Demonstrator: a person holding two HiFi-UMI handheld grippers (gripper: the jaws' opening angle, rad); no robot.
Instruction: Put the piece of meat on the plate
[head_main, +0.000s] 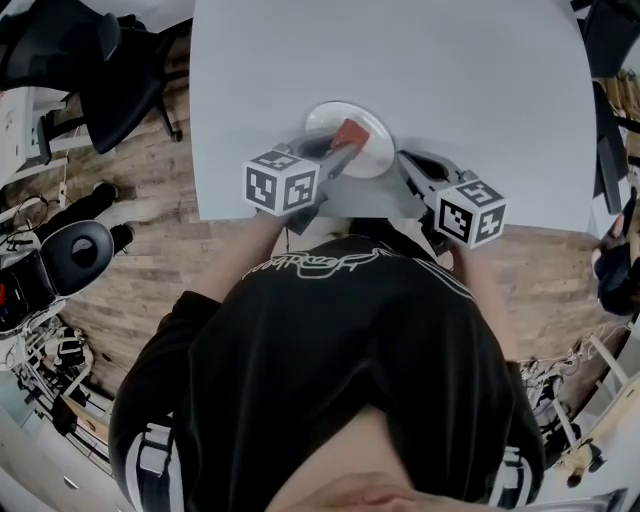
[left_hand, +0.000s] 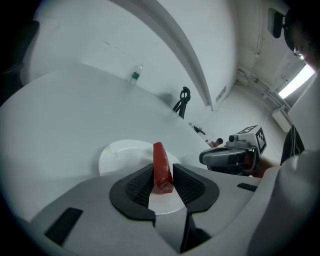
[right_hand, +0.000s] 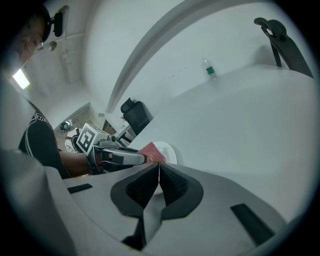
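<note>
The piece of meat (left_hand: 160, 167) stands on edge between the jaws of the left hand-held gripper (head_main: 343, 152). The jaws are clamped on its two flat sides low down, so most of the red slab sticks up past the pads. It is over the white plate (left_hand: 116, 151), well inside the rim and near the middle as the head view shows it. No view shows whether its lower edge touches the plate. The right hand-held gripper (right_hand: 158, 171) has its jaws together with nothing between them. It sits just to the right of the plate, low over the worktop (head_main: 470, 80).

The step in hand looks like the set-down. Since the meat is already inside the rim, I judge that it needs no more travel across the plate, only a short descent. Its bottom edge should meet the plate before the jaws part. A slab held upright will likely topple when let go, and from any height it could bounce or slide toward the rim. The jaws should open slowly and evenly so that neither pad drags the piece sideways. The left hand-held gripper should then draw straight back, away from the plate, without brushing the meat. The right hand-held gripper is best left beside the plate, clear of it.
</note>
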